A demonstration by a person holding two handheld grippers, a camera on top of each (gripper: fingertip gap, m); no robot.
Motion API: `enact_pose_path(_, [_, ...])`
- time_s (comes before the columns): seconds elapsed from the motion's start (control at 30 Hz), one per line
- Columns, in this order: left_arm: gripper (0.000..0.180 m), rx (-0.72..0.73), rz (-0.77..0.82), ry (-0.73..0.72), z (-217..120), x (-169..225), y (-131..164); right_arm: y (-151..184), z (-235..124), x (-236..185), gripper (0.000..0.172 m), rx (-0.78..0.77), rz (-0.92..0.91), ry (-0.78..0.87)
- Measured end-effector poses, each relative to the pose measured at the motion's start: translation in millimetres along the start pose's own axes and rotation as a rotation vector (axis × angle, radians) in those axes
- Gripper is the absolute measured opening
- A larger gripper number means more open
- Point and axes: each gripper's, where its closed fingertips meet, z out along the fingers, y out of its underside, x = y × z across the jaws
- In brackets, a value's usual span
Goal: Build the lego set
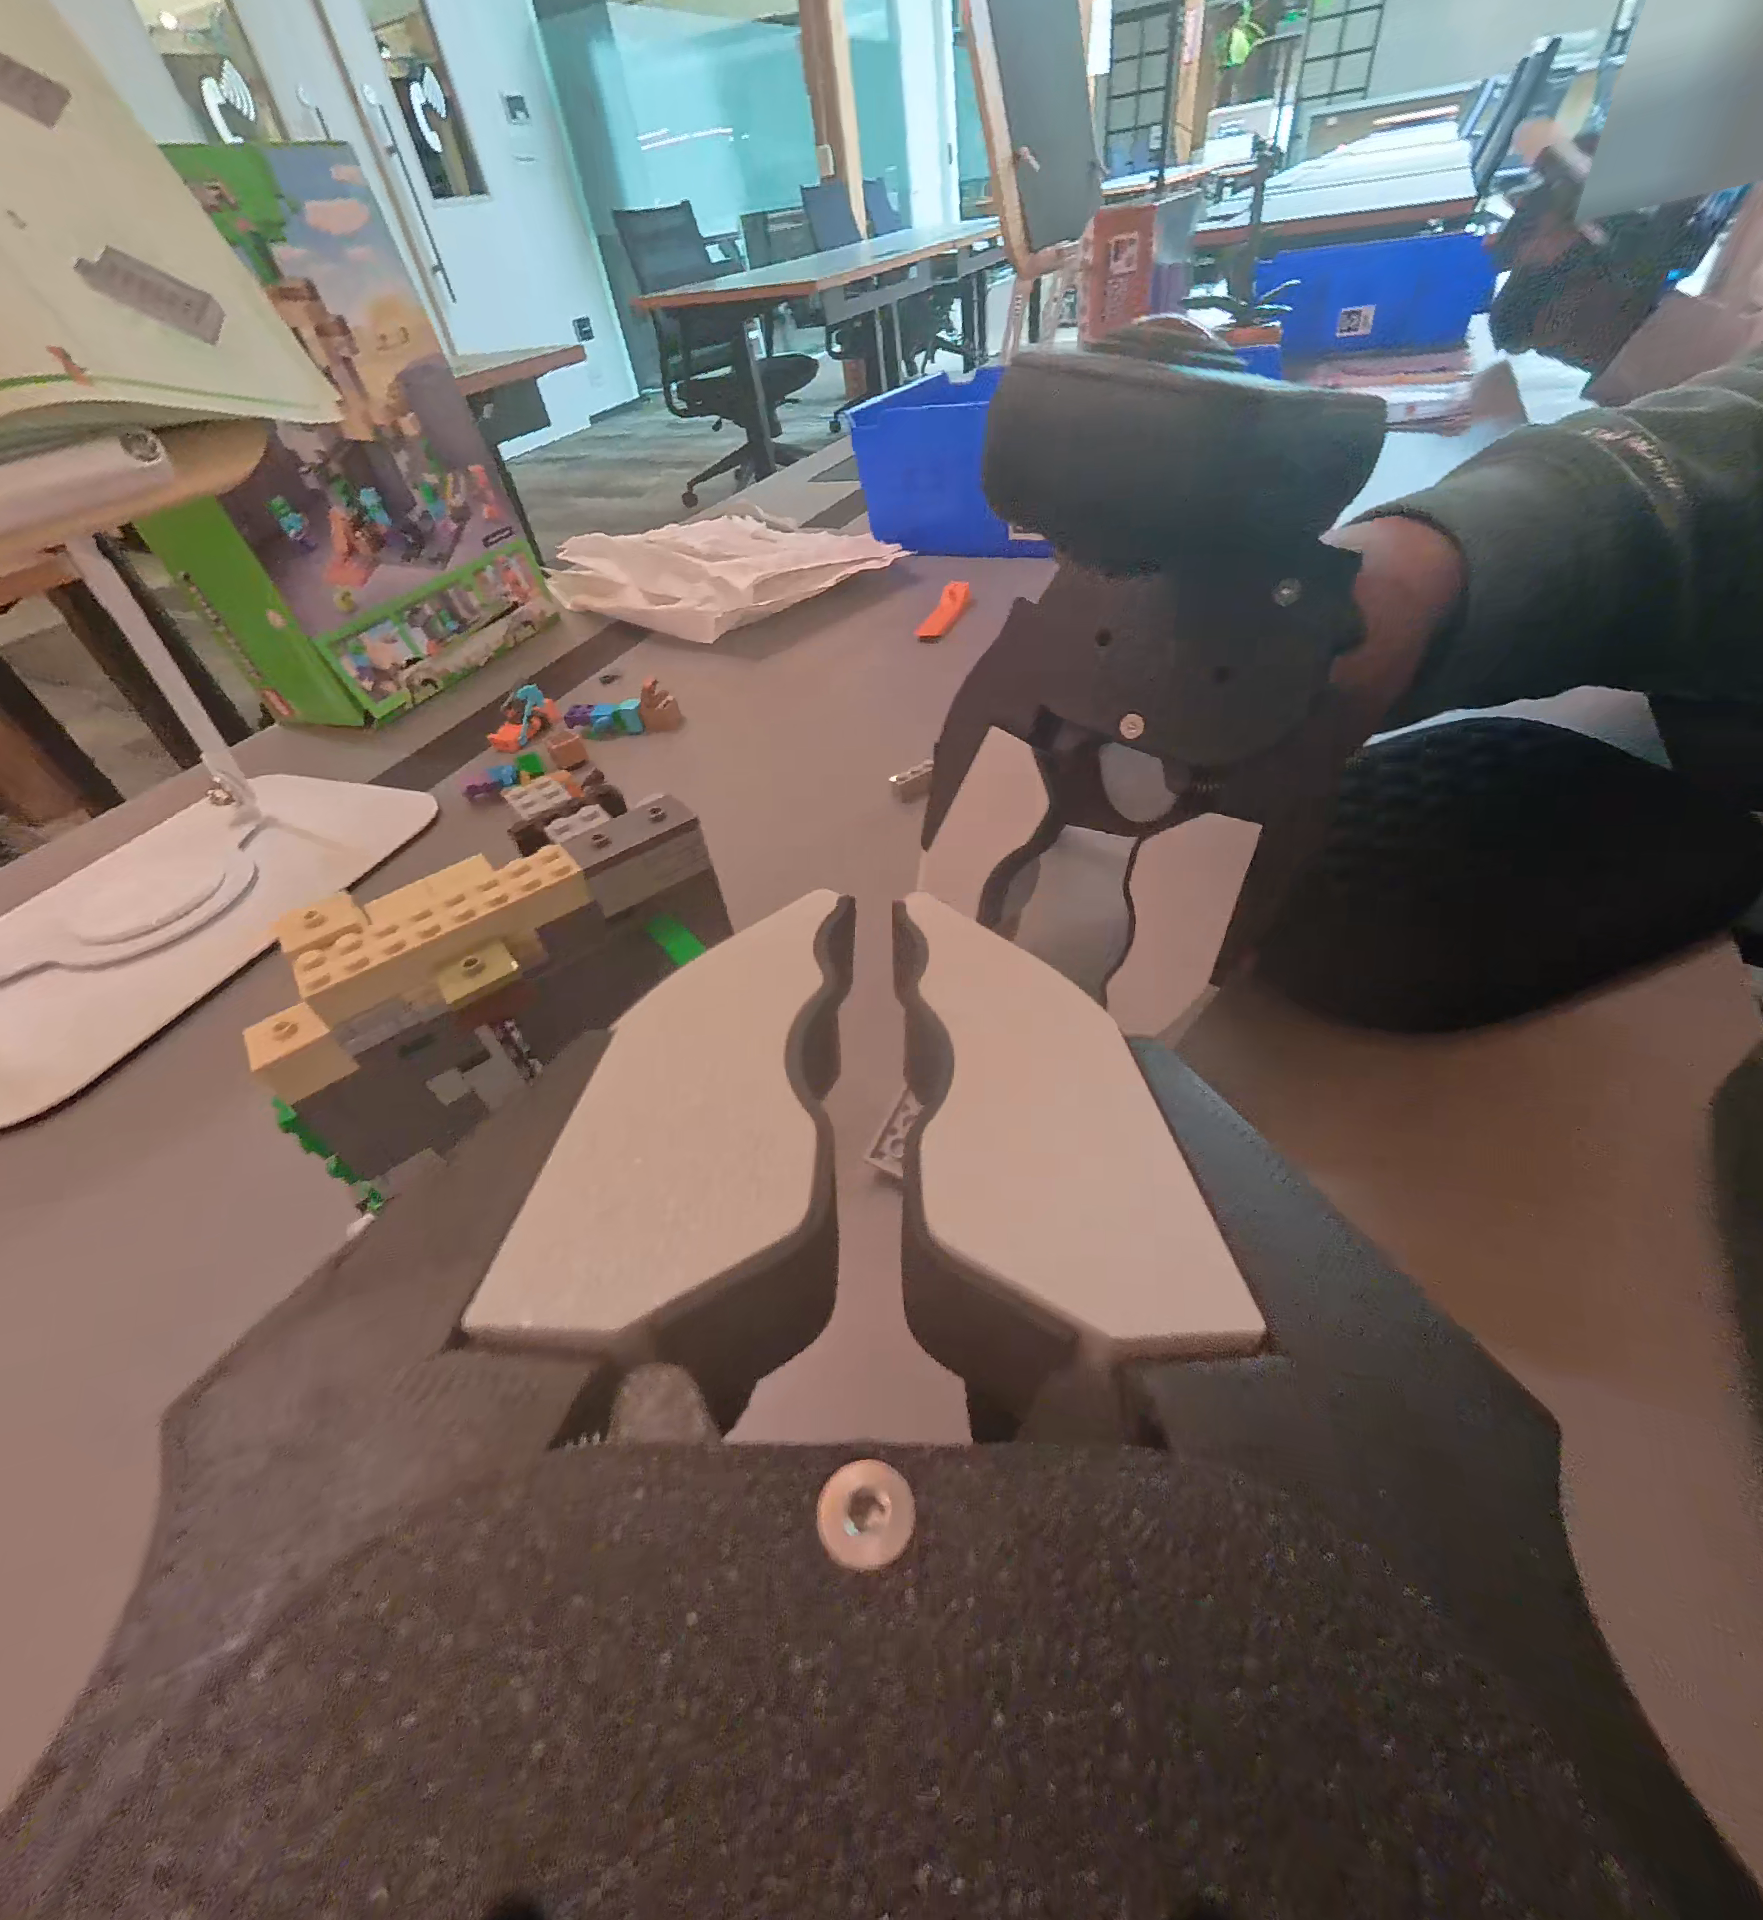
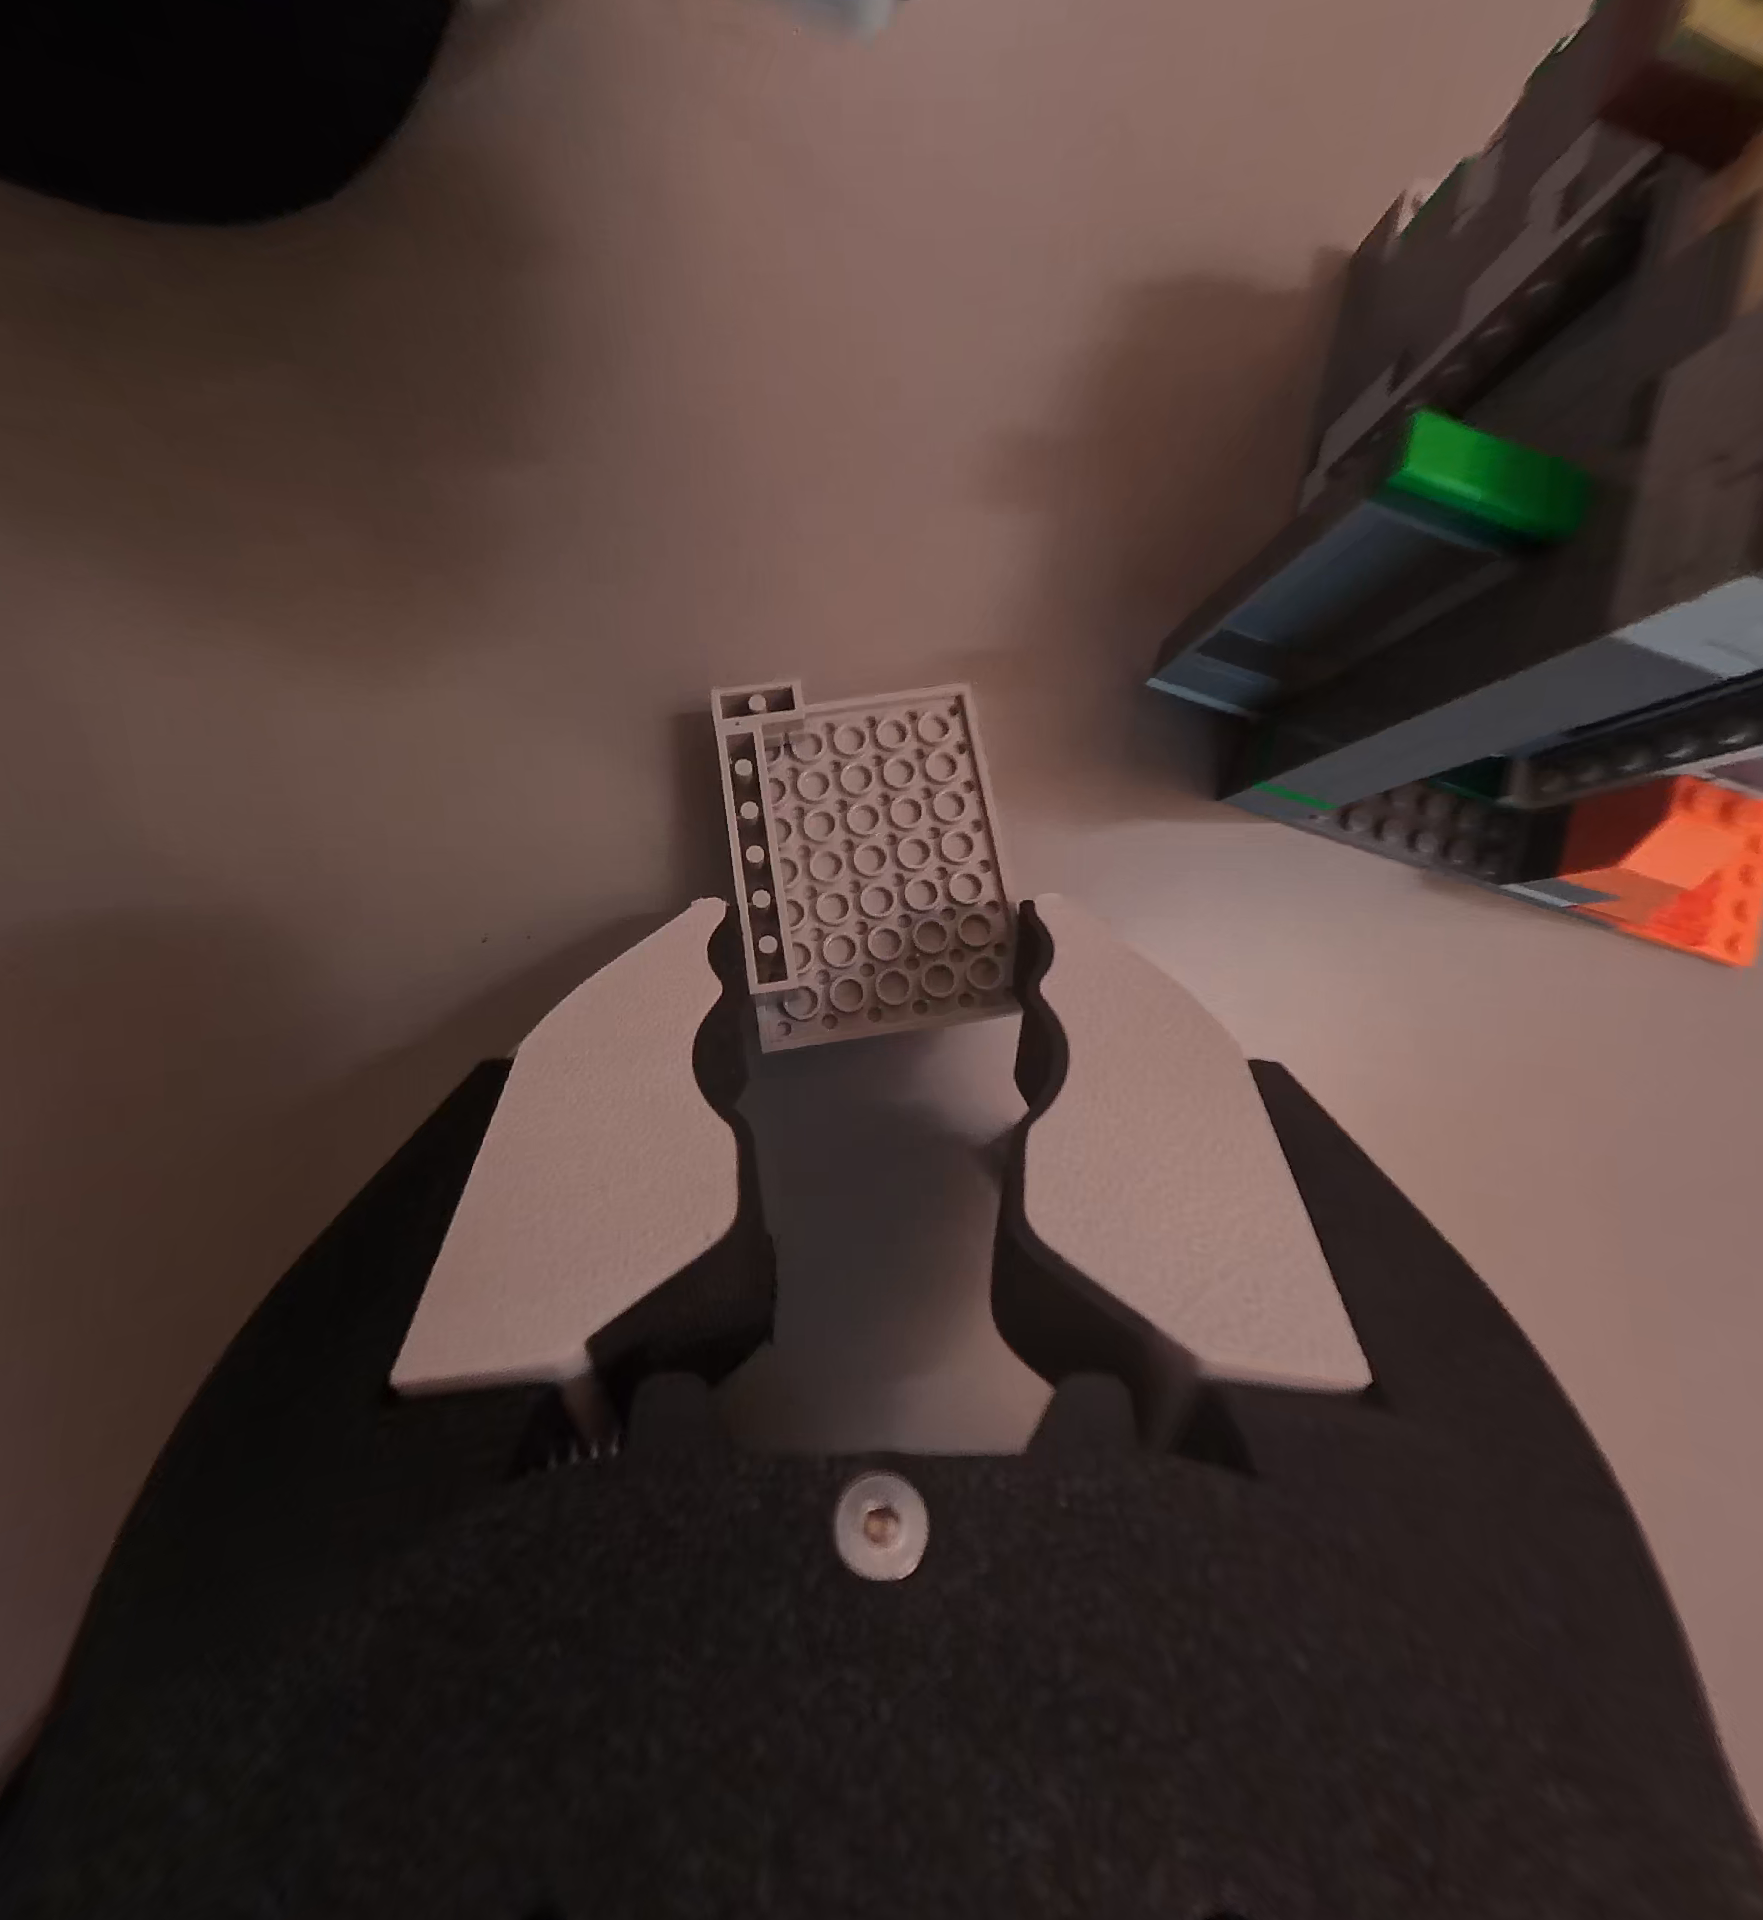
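Already gripping grey studded flat building plate (image 2: 866,862) in right gripper (image 2: 872,935); left gripper (image 1: 869,925) nearly closed, empty, beside half-built brick model (image 1: 461,987).

grey plate (image 2: 872,862): matt plastic | table (image 2: 337,623): smooth matt | bags (image 1: 721,577): crinkled paper

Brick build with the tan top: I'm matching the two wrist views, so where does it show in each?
Left wrist view: the brick build stands left of centre, just left of the left hand-held gripper.
Right wrist view: the brick build is at the upper right edge, blurred.
Shared landmark: the green piece on its grey side.
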Motion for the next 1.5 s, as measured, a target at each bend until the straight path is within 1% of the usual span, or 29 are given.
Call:
enact_pose_path(0.17, [0.006,-0.008,-0.014,-0.027,1.3,-7.0,7.1,3.0,7.3,-2.2,0.05,-0.006,0.02,-0.024])
enact_pose_path(0.3, [0.007,-0.02,-0.015,-0.041,4.3,-8.5,13.2,-1.6,5.4,-0.3,0.051,0.036,0.025,-0.012])
enact_pose_path(0.47, [0.007,-0.034,-0.026,-0.047,7.0,-9.5,20.0,-14.4,-12.1,6.4,0.063,0.195,0.129,0.0])
enact_pose_path(0.53, [0.008,-0.042,-0.028,-0.052,8.1,-10.8,22.5,-20.6,-24.0,12.5,0.065,0.294,0.194,0.021])
enact_pose_path(0.6, [0.008,-0.048,-0.027,-0.062,9.0,-12.8,25.1,-23.2,-37.7,25.3,0.063,0.395,0.256,0.079])
enact_pose_path(0.67, [0.008,-0.049,-0.038,-0.073,9.8,-15.1,27.1,-19.6,-53.6,46.5,0.058,0.49,0.298,0.183])
enact_pose_path(0.73, [0.007,-0.048,-0.051,-0.084,10.3,-17.7,29.3,-6.9,-69.4,71.1,0.05,0.532,0.337,0.295])
enact_pose_path(0.77, [0.007,-0.049,-0.047,-0.095,10.1,-19.9,30.2,1.0,-77.2,82.9,0.042,0.549,0.357,0.345])
enact_pose_path(0.83, [0.005,-0.05,-0.026,-0.122,9.0,-25.0,30.9,19.1,-90.7,101.9,0.004,0.581,0.401,0.419])
enact_pose_path(0.87, [0.004,-0.051,-0.016,-0.137,8.3,-27.7,31.5,28.5,-95.0,109.3,0.0,0.586,0.428,0.442])
enact_pose_path(1.0, [0.003,-0.053,-0.01,-0.169,6.4,-35.4,34.0,59.9,-106.6,129.6,0.0,0.571,0.508,0.506])
enact_pose_path(1.17, [0.003,-0.072,-0.002,-0.185,6.0,-42.9,39.6,82.9,-113.7,143.4,0.0,0.492,0.478,0.628])
enact_pose_path(1.2, [0.003,-0.076,-0.006,-0.184,6.3,-43.6,40.8,85.3,-112.2,144.5,0.005,0.472,0.469,0.641])
enact_pose_path(1.23, [0.003,-0.078,-0.01,-0.179,6.8,-43.6,41.6,86.5,-110.4,145.0,0.01,0.456,0.464,0.646])
enact_pose_path(1.37, [0.005,-0.088,-0.014,-0.15,9.3,-40.6,44.3,79.7,-103.9,138.6,0.015,0.444,0.411,0.619])
enact_pose_path(1.5, [0.01,-0.107,-0.001,-0.055,14.2,-24.7,46.9,49.8,-91.4,110.1,0.016,0.505,0.259,0.468])
